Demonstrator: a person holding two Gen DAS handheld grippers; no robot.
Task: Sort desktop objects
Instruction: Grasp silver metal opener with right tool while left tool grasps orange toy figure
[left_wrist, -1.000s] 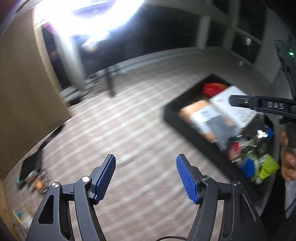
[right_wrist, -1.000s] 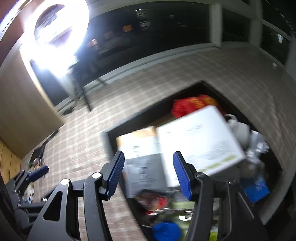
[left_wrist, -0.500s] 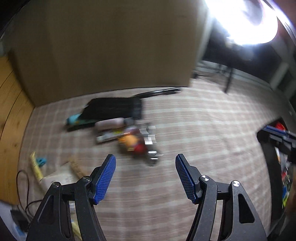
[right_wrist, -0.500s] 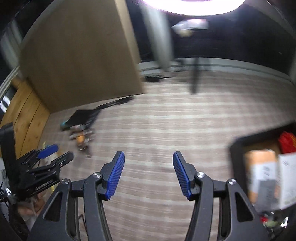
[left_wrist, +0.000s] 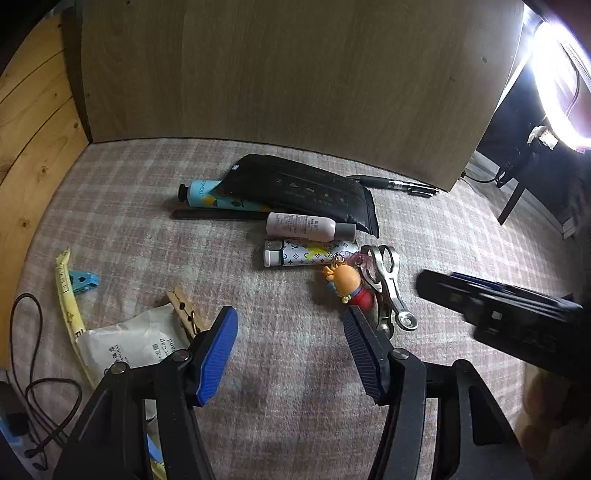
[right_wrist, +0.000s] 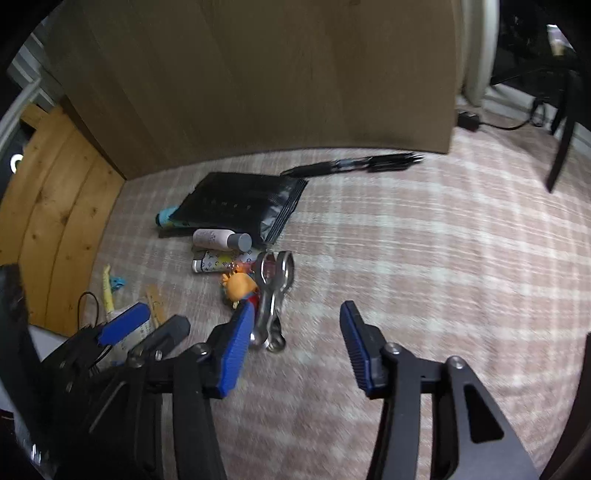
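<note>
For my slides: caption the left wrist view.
Left gripper, empty jaws closing, above plaid cloth strewn with tubes, pouch, keychain.

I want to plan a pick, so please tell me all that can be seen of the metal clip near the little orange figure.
The metal clip is shiny, silver-coloured steel, with two looped handles at the far end and ringed tips nearest the camera. It lies flat on the checked cloth, beside the orange figure, seemingly touching it. Its handles lie at a pink tag by the patterned tube. Neither gripper touches it.

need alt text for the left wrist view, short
The left gripper, jaws closing with nothing between them, hangs over a plaid cloth with a black pouch, two small bottles, an orange figure keychain and a metal clip. The right gripper enters from the right.
</note>
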